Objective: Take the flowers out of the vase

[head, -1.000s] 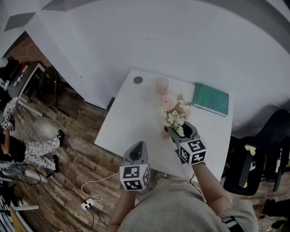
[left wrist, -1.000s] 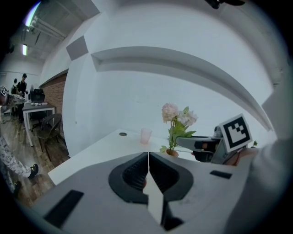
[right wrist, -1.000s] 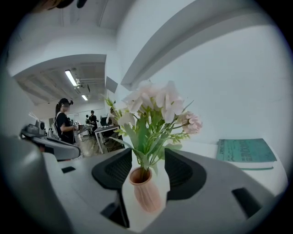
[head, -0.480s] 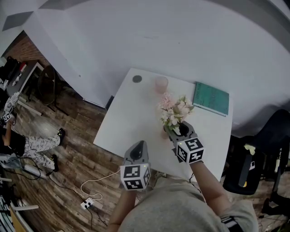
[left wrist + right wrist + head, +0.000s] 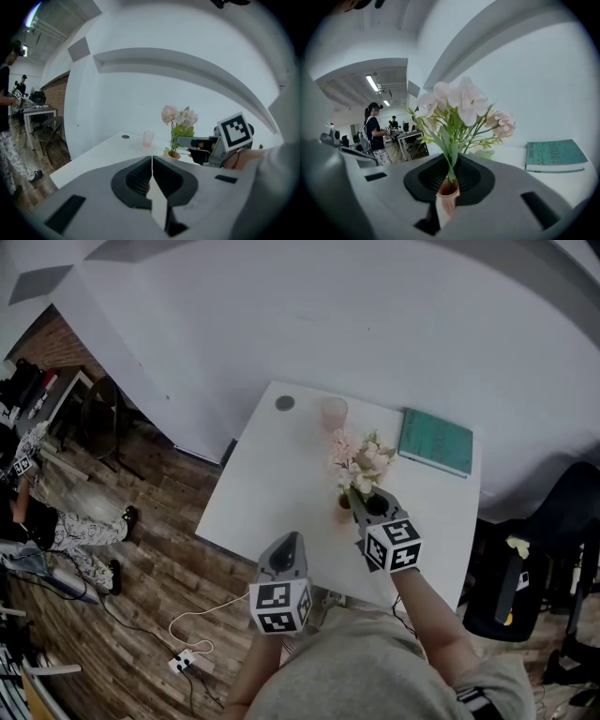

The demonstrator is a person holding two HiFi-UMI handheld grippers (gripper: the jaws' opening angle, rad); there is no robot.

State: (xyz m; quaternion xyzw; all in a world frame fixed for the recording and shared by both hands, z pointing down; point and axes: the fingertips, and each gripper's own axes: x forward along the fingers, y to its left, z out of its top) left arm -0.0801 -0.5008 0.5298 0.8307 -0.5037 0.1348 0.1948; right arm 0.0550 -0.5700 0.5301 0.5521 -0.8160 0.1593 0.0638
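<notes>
At the left, by the near edge of the white worktop (image 5: 272, 484), the left hand-held gripper (image 5: 289, 542) hangs with its jaws pressed together and nothing between them. Farther back on that side a small grey disc (image 5: 285, 403) lies near the far corner. Just to its right stands a translucent pink cup (image 5: 334, 415), upright; what it holds, if anything, cannot be made out. Right of the middle sits a small terracotta-coloured vase (image 5: 343, 514) with the flowers (image 5: 361, 460) in it, pale pink and white blooms rising on green stems above its mouth. The right hand-held gripper (image 5: 359, 506) has just been closing its jaws and clamps the green stems just above the vase's rim, while the vase itself stands on the worktop. Near the far right corner lies a green book (image 5: 436, 443), flat and well apart from the vase.
</notes>
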